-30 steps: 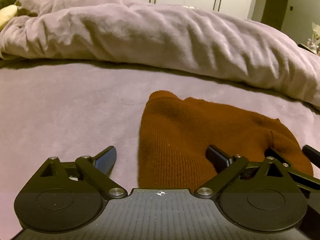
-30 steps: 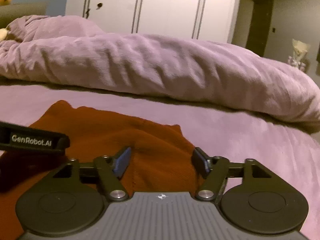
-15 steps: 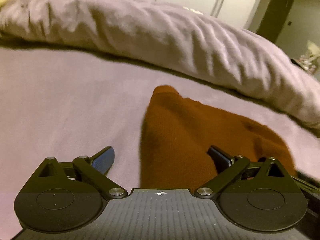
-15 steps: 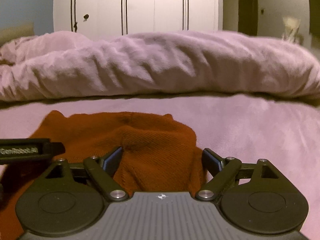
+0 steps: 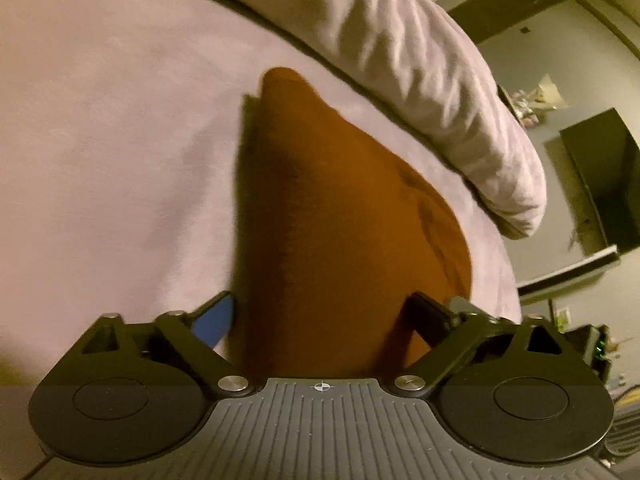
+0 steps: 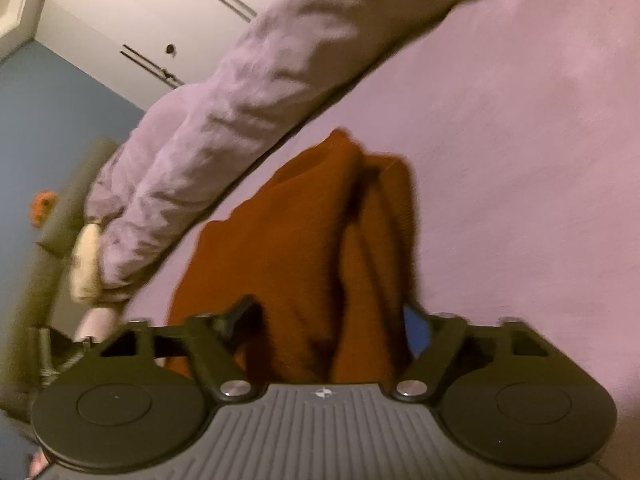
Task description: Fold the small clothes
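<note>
A rust-orange knitted garment (image 5: 340,208) lies on the mauve bed sheet (image 5: 120,140), folded into a narrow shape. In the left wrist view my left gripper (image 5: 324,312) is open, its fingers straddling the garment's near end. In the right wrist view the garment (image 6: 304,240) shows bunched folds. My right gripper (image 6: 328,320) is open, with its fingers on either side of the cloth's near end. Both views are tilted and blurred.
A rolled mauve duvet (image 5: 420,80) lies along the far side of the bed; it also shows in the right wrist view (image 6: 224,120). White wardrobe doors (image 6: 168,20) stand behind. A dark screen (image 5: 600,184) sits beyond the bed's right edge.
Both grippers have tilted sharply and risen, the left rolling one way and the right the other. The garment now looks narrower and more bunched. Both grippers stay open.
</note>
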A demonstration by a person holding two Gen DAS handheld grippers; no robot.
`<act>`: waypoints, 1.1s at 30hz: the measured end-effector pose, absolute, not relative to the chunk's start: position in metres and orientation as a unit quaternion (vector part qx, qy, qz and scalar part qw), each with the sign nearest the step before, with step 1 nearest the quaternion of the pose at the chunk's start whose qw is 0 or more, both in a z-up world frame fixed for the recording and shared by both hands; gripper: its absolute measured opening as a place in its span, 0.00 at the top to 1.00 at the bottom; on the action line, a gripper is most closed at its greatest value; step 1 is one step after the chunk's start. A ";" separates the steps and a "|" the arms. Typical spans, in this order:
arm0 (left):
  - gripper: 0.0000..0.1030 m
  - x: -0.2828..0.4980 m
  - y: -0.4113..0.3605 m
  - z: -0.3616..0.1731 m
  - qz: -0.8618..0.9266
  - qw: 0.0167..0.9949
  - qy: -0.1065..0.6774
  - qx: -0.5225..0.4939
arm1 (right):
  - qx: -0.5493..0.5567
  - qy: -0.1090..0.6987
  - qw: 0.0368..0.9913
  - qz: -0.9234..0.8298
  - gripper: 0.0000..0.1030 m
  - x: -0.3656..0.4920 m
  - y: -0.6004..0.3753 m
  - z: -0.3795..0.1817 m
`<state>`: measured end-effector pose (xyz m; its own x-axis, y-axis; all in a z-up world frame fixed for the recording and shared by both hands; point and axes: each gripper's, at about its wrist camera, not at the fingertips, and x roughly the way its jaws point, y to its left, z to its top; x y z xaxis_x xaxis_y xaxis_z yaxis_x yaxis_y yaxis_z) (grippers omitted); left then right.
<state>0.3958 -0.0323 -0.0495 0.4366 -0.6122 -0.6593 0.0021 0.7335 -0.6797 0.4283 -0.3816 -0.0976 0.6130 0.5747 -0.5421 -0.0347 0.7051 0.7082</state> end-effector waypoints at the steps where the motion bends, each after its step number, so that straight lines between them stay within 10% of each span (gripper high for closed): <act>1: 0.14 0.399 -0.035 -0.051 -0.196 0.788 0.497 -0.305 | 0.337 0.403 0.830 0.189 0.31 0.432 -0.380 -0.099; 8: 0.24 0.411 -0.044 -0.056 -0.195 0.787 0.503 -0.300 | 0.349 0.418 0.813 0.207 0.31 0.451 -0.374 -0.105; 17: 0.47 0.399 -0.047 -0.025 -0.176 0.808 0.496 -0.266 | 0.293 0.391 0.853 0.185 0.61 0.433 -0.355 -0.075; 33: 0.49 0.348 0.012 0.027 -0.140 0.837 0.475 -0.234 | 0.268 0.369 0.863 0.218 0.63 0.400 -0.292 -0.022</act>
<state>0.3483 0.0118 0.0272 0.5100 -0.4566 -0.7289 0.0129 0.8514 -0.5243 0.4000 -0.2925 -0.0219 0.6325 0.5734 -0.5206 -0.1783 0.7619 0.6226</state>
